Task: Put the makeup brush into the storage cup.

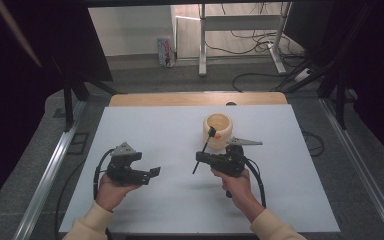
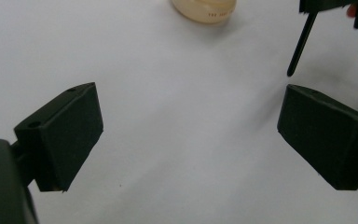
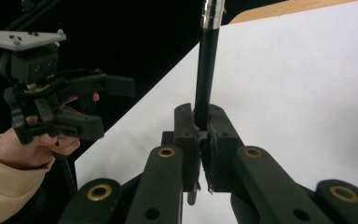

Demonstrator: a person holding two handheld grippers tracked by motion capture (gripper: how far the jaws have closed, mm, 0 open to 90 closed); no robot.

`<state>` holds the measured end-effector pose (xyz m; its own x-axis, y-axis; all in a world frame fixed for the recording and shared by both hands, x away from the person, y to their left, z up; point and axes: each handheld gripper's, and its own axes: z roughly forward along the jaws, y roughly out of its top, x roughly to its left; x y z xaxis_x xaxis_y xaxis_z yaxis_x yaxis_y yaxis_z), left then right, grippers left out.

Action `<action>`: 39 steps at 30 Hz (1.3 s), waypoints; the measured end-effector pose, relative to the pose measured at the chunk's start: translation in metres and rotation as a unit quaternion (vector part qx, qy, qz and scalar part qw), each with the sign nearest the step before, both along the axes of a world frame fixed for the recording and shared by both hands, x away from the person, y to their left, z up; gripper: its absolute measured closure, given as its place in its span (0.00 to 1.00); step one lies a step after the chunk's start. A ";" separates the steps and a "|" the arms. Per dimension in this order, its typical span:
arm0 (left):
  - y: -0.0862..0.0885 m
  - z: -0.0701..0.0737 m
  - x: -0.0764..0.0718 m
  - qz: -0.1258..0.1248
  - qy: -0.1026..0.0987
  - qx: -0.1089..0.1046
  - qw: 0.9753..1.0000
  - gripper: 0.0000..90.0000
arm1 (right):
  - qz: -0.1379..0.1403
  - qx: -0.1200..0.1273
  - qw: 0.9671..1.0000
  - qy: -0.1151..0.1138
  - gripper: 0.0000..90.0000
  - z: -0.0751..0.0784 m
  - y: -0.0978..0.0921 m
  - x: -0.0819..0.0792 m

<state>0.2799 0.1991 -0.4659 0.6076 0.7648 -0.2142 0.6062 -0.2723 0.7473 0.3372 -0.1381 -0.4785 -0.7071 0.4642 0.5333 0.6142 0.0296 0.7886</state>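
Note:
A cream, open-topped pot point(image 1: 218, 127) stands on the white table sheet point(image 1: 170, 130), right of centre; its lower wall shows in the left gripper view point(image 2: 205, 10). My right gripper point(image 1: 200, 159) point(image 3: 203, 126) is shut on a thin black rod point(image 1: 206, 145) point(image 3: 206, 70). The rod slants up toward the pot's near rim and carries a silver collar point(image 3: 213, 11) higher up. Its lower end point(image 2: 300, 44) hangs just above the sheet. My left gripper point(image 1: 154, 172) point(image 2: 191, 126) is open and empty, held low at the left and pointing right; it also shows in the right gripper view point(image 3: 74, 102).
A wooden table edge point(image 1: 200, 98) shows behind the sheet. Metal rails point(image 1: 55, 160) run along both sides. Beyond the table stand desk legs point(image 1: 202, 45) with cables point(image 1: 260, 75) on the floor. Dark curtains point(image 1: 10, 100) hang left and right.

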 end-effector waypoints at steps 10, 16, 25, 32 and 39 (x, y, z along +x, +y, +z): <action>0.003 -0.004 -0.001 0.007 0.001 -0.002 1.000 0.08 | -0.006 0.006 1.000 -0.005 0.93 0.004 -0.004 0.001; 0.002 -0.006 0.000 0.006 0.006 0.002 1.000 0.08 | -0.007 0.012 1.000 -0.013 0.93 0.010 -0.006 0.002; 0.001 -0.007 0.000 0.003 0.006 0.005 1.000 0.08 | -0.021 0.020 0.999 -0.020 0.93 0.019 -0.016 0.007; 0.000 -0.007 0.000 0.002 0.006 0.009 1.000 0.09 | -0.024 0.022 0.999 -0.026 0.93 0.023 -0.021 0.013; -0.001 -0.008 -0.003 -0.003 0.005 0.012 1.000 0.09 | -0.030 0.019 0.999 -0.027 0.93 0.025 -0.026 0.019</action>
